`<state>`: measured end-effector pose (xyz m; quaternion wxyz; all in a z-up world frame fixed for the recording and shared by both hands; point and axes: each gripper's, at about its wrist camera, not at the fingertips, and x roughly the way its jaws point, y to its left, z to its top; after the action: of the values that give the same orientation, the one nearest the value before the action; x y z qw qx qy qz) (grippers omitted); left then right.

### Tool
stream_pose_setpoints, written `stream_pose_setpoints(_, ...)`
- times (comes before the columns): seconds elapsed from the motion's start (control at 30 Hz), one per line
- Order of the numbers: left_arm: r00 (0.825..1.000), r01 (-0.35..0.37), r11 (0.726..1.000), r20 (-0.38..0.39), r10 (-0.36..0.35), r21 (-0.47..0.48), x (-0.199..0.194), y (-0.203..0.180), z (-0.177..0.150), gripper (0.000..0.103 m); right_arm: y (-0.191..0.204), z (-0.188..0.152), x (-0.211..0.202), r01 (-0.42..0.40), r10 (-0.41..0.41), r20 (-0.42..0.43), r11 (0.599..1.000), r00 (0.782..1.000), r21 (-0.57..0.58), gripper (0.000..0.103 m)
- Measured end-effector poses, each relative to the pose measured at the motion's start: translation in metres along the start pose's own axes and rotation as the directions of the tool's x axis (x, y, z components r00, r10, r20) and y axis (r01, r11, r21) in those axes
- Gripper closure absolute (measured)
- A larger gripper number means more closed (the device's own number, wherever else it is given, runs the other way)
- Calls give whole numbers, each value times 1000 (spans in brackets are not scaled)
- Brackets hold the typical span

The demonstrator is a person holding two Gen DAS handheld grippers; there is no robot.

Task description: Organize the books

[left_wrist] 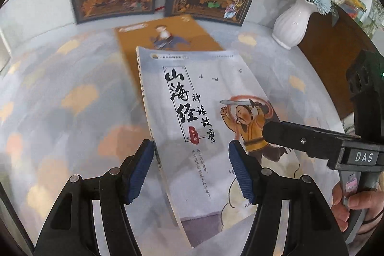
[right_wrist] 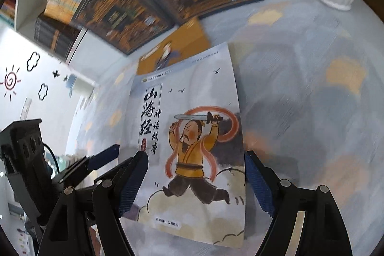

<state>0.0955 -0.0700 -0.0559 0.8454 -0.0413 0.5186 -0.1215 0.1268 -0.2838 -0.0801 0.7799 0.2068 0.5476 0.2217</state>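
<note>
On mottled tablecloth (left_wrist: 60, 92), books, white vase (left_wrist: 291, 23)

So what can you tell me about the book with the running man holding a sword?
The white paperback has a pale cover with big black brush-style Chinese characters, small birds, and a bearded man in a yellow tunic swinging a sword over clouds. It looks thin and bendy, closed, cover up, slightly curved. It sits between the open fingers of both grippers above the patterned cloth; whether it rests on the cloth is unclear. Its far end overlaps an orange book.
</note>
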Motion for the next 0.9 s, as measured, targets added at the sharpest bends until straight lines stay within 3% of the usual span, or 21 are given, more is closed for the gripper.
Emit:
stream_pose_setpoints(0.27,1000,23,999,-20,-23,-27,-49,54,-76,41,54,-66,15,-77,70,-92,995,993,-67,22)
stream_pose_setpoints(0.33,1000,13,999,-5,-13,-36,-60,65,-92,41,73,-86,18,-102,88,-127,988,988,-112,22)
stream_pose_setpoints(0.43,1000,-14,998,26,15,-62,-66,82,-113,41,94,-106,23,-104,82,-114,974,990,-202,22)
stream_pose_setpoints(0.6,995,-31,996,93,39,-86,-60,94,-112,41,108,-116,37,-80,80,-14,947,997,-312,14)
stream_pose_setpoints(0.7,983,-71,996,164,77,-46,-54,91,-116,36,101,-123,38,-118,141,43,932,989,-342,10)
stream_pose_setpoints(0.9,983,-71,997,169,73,-19,-52,87,-115,25,100,-124,37,-164,192,46,922,980,-351,6)
